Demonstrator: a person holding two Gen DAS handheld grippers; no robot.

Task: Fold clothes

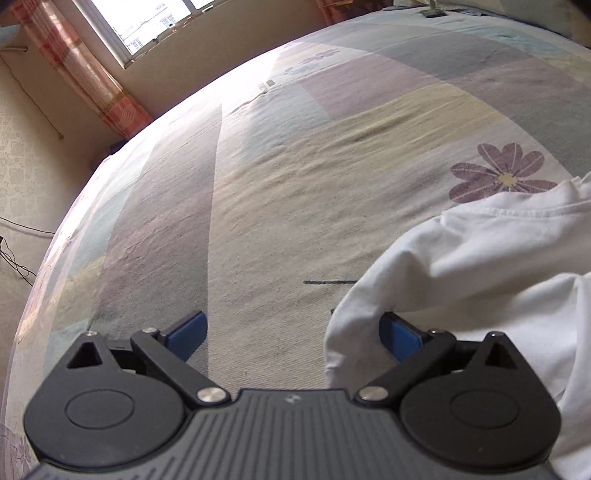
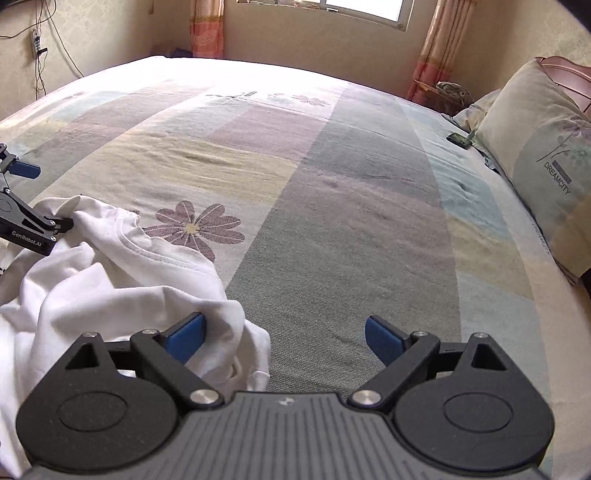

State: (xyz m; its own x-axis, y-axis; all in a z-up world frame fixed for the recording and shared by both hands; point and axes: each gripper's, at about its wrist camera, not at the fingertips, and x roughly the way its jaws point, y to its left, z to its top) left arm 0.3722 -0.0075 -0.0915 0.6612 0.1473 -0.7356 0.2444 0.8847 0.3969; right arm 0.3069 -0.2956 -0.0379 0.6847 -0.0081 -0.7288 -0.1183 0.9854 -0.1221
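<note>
Nearest the lens in each wrist view is the black ribbed body of the gripper itself, with blue pads at its tips. The right gripper [image 2: 284, 334] has its fingers spread wide, pinching nothing — a fold of the white garment [image 2: 110, 273] bunches against its left pad, while the other pad stands over bare bedspread. The left gripper [image 1: 293, 332] is likewise spread; the garment's rounded edge lies over its right-hand pad and nothing is pressed between the two. Seen from the right wrist, the left gripper juts in at the picture's left edge, touching the crumpled cloth, and its side bears the lettering "GenRobot.AI". The garment lies rumpled near the bed's near edge, its stitched neckband turned up, partly covering a purple flower [image 2: 195, 227] printed on the bedspread [image 2: 332, 192] — a worn cover of broad pastel bands in grey-green, mauve, pale yellow and light blue. A short dark line marks the cloth just beside the garment in the left view. At the bed's right-hand end leans a pillow [image 2: 539, 147] printed "DREAMCITY", with a small dark object [image 2: 459, 139] lying near it. Beyond the far edge stand patterned cream walls, a bright window [image 2: 364, 7] flanked by pink-orange curtains [image 2: 441, 48], and dark cables hanging in the far left corner.
</note>
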